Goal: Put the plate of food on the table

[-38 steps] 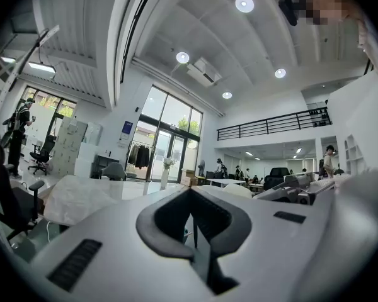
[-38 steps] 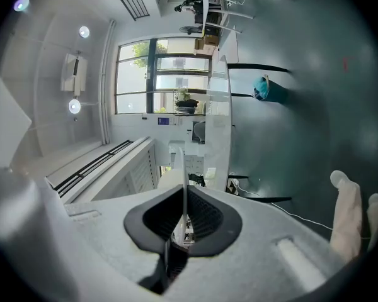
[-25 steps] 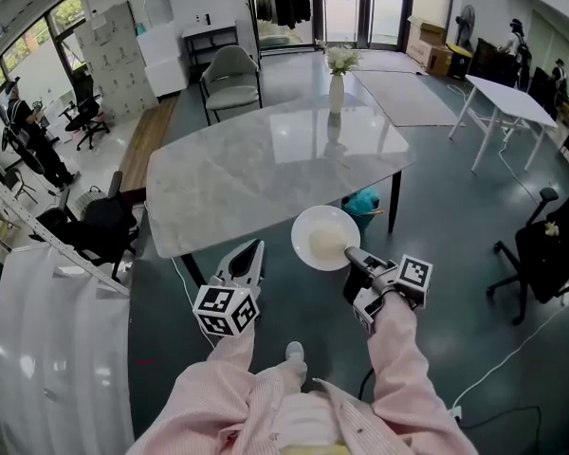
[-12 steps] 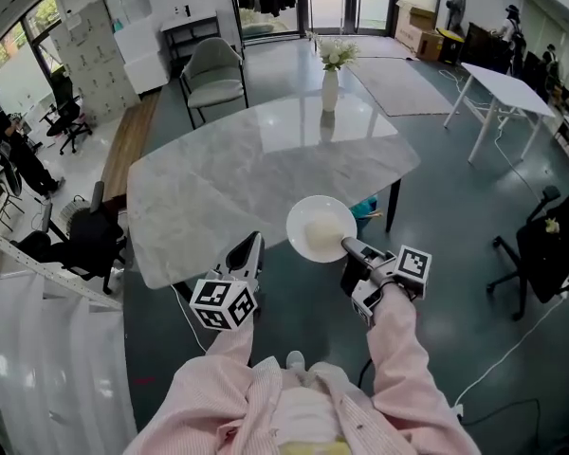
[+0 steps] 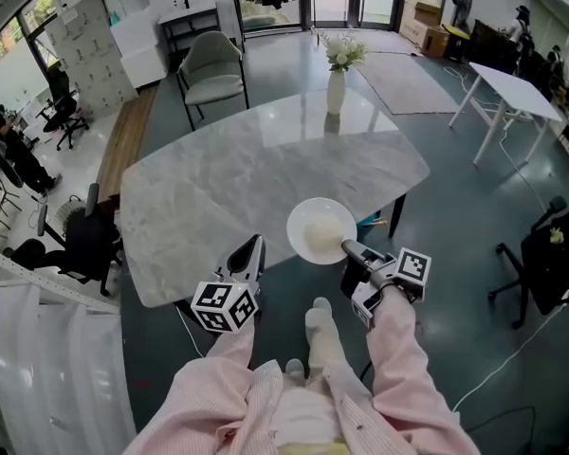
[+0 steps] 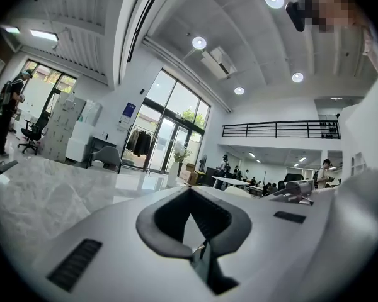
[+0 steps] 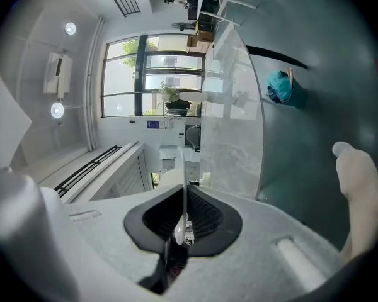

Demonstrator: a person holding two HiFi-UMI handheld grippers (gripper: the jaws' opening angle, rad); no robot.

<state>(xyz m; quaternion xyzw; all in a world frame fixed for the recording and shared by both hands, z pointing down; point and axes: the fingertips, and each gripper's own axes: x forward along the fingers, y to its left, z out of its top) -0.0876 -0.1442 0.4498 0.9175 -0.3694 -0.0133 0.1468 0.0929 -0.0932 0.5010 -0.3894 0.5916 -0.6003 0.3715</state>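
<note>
White round plate [image 5: 319,227] of pale food, clamped by its rim in the right gripper [image 5: 346,246].
The thin rim stands edge-on between the right jaws, and the plate reaches forward from them over the near edge of the grey marble counter [image 5: 228,178]. The left gripper [image 5: 254,247], just beside it, has its jaws together with nothing between them.

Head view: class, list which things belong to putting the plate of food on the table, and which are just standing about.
Job in hand: plate of food; right gripper, clamped on its rim; marble table.

Standing about: vase of flowers; grey chair; white side table; left gripper, shut and empty.
</note>
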